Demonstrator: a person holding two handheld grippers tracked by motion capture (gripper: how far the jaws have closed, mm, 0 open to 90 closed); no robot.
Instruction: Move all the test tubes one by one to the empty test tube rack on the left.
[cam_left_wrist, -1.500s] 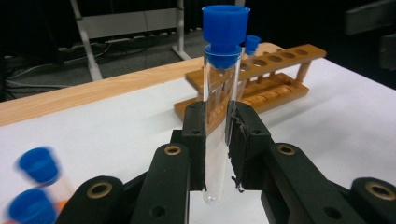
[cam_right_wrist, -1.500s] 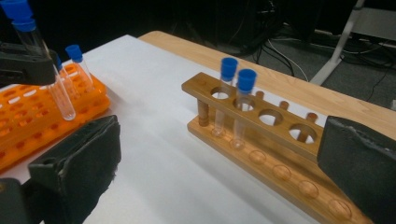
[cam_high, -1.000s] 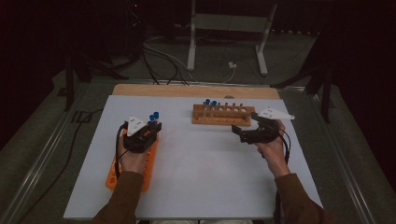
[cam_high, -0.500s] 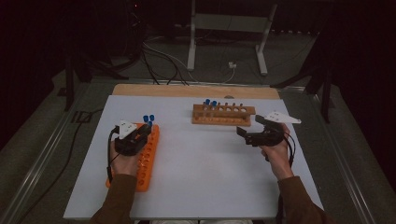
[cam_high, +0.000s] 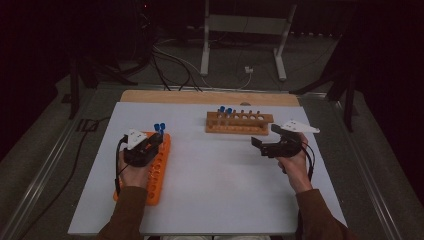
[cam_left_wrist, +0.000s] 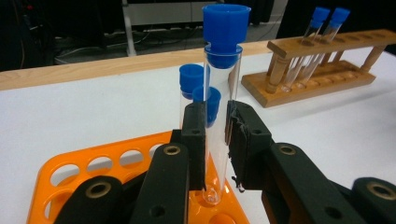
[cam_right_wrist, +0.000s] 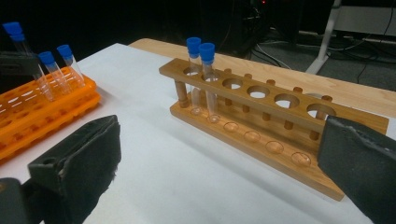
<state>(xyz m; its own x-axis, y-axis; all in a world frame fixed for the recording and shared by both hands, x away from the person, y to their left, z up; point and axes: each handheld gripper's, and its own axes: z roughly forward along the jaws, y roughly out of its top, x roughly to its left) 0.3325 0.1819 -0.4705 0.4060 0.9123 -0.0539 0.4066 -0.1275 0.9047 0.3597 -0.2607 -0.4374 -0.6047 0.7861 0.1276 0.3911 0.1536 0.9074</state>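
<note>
- My left tongs (cam_left_wrist: 215, 140) are clenched on an upright test tube (cam_left_wrist: 221, 121), low centre, its base in the orange rack (cam_left_wrist: 93, 163).
- My right tongs (cam_right_wrist: 219, 172) are released; the wooden rack (cam_right_wrist: 261, 116) lies ahead, nearer them.

Between the jaws of the left gripper (cam_left_wrist: 215, 140) stands a test tube (cam_left_wrist: 219, 116) of clear, glossy glass or plastic, capped with a smooth matt blue plastic stopper (cam_left_wrist: 225, 28). The pads pressing on it are black, matt and rough at the edges, like worn rubber. Below the jaws lies an orange rack (cam_left_wrist: 116, 158) of shiny moulded plastic. Ahead of the right gripper (cam_right_wrist: 219, 172), whose pads look dull, dark and grainy, sits a wooden rack (cam_right_wrist: 261, 121), smooth and lightly varnished, on a matt white tabletop (cam_right_wrist: 154, 154).
</note>
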